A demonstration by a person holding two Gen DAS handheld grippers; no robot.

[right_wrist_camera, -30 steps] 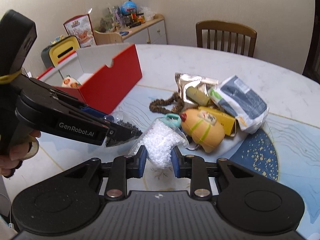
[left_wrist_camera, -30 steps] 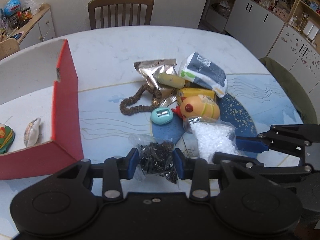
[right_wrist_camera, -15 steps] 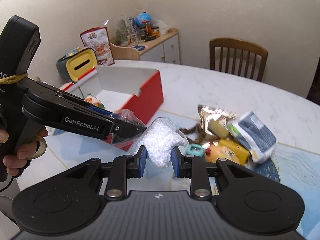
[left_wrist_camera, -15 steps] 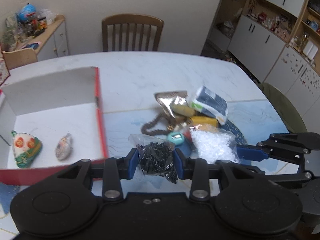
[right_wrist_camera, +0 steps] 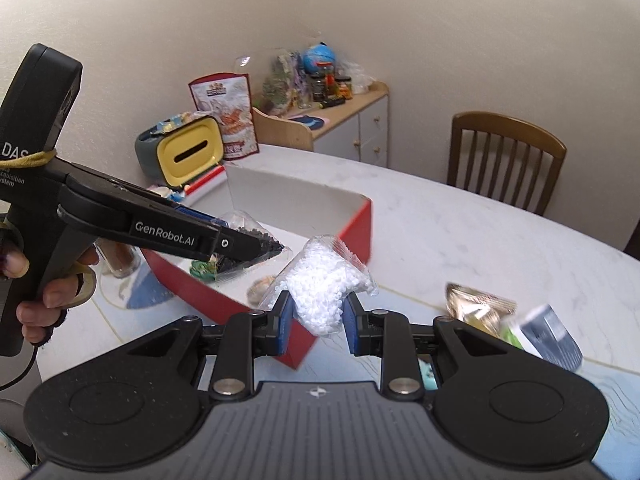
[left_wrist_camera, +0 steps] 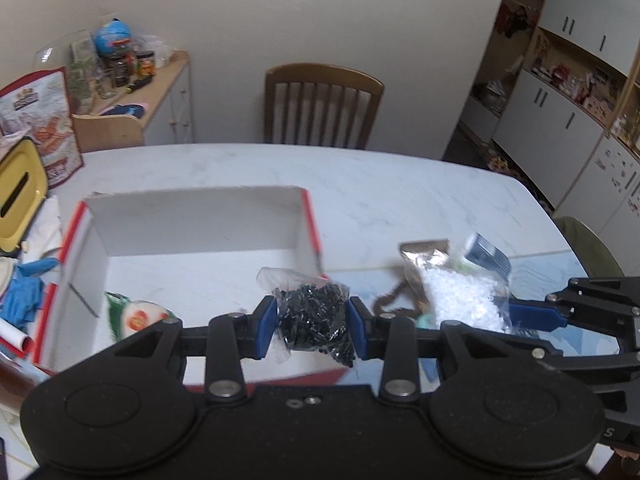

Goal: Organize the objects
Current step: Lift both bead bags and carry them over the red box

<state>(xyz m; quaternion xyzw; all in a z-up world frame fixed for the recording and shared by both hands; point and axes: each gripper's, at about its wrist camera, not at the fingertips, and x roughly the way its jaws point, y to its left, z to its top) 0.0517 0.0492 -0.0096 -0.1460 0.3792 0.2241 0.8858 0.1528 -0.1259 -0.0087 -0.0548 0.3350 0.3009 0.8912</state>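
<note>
A clear bag of black beads (left_wrist_camera: 314, 314) is clamped between the blue pads of the left gripper (left_wrist_camera: 312, 330), held above the near edge of a red-walled cardboard box (left_wrist_camera: 308, 216). A bag of white beads (right_wrist_camera: 322, 288) is pinched by the right gripper (right_wrist_camera: 316, 322) over the box's near corner. Inside the box lies a small patterned pouch (left_wrist_camera: 134, 314) (blurred). Farther right on the tabletop (left_wrist_camera: 400, 184), a foil packet (right_wrist_camera: 476, 306) and other items are piled.
</note>
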